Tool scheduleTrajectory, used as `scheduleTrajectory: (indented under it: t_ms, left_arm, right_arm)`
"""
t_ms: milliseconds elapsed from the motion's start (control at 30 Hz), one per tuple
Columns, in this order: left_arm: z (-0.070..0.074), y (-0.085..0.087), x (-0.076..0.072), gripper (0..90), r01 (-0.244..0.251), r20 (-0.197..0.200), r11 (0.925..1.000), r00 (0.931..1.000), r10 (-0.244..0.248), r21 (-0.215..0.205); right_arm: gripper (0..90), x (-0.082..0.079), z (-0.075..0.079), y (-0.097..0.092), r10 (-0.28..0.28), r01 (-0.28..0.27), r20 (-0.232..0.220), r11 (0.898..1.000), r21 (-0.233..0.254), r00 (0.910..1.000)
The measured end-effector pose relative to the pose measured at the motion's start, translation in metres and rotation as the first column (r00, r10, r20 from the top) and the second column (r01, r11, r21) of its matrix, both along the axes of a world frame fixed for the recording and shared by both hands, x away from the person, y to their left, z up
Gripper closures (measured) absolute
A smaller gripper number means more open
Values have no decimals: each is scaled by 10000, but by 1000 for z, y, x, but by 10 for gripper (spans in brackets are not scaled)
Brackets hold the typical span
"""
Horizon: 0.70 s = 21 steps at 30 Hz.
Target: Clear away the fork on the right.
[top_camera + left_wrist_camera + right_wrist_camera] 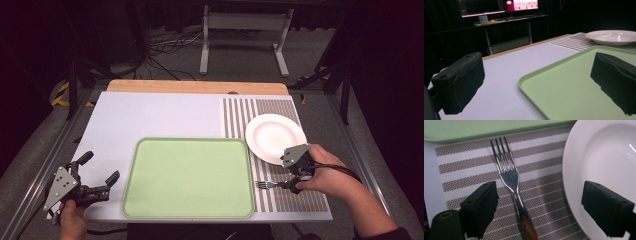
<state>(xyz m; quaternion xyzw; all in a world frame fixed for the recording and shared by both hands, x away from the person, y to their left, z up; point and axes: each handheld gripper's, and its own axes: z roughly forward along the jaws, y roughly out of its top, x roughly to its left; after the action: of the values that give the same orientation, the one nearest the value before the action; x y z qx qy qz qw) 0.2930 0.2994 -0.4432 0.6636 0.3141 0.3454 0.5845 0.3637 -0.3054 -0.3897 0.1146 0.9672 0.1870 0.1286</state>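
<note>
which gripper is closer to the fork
Right. The right gripper hangs over the fork, jaws open; the left gripper sits across the tray.

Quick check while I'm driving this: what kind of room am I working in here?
Probably a lab or recording studio rather than a dining room: black curtains around the table, loose cables on carpet, and lit monitors on a desk behind.

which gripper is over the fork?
The right gripper: its open jaws straddle the fork on the striped mat. The left gripper stands open beside the green tray.
</note>
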Motion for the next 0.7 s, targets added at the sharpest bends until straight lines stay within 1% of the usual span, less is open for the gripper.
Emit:
scheduleTrajectory:
  t_ms: [100,233,267,367,400,533,567,667,700]
  left_arm:
    - [0,0,0,0,11,3,10000,10000,-11,5]
    - [0,0,0,0,16,5,10000,10000,-16,-29]
    - [0,0,0,0,19,-1,10000,10000,-19,-47]
    - [0,0,0,0,15,10,10000,10000,-15,-37]
    - [0,0,0,0,16,9,10000,10000,-16,-33]
    - [0,0,0,0,22,8,10000,10000,-22,-27]
    - [0,0,0,0,22,8,10000,10000,-22,-27]
    - [0,0,0,0,27,11,10000,10000,-27,-31]
    - [0,0,0,0,25,10,10000,10000,-25,-28]
  right_arm:
    - [142,0,-1,3,132,-136,-191,9997,-223,9997]
    - [146,1,-3,6,102,-132,-503,9981,-605,9987]
    - [150,2,-3,6,213,-253,-565,9972,-707,9982]
    - [152,2,-5,8,128,-204,-784,9951,-967,9968]
    - [152,2,-5,8,250,-340,-875,9941,-1030,9958]
    - [156,3,-5,9,351,-484,-1021,9903,-1306,9942]
    - [156,3,-5,9,351,-484,-1021,9903,-1306,9942]
    - [163,4,-6,9,495,-676,-1165,9853,-1571,9920]
    - [164,4,-7,9,499,-688,-1194,9849,-1591,9916]
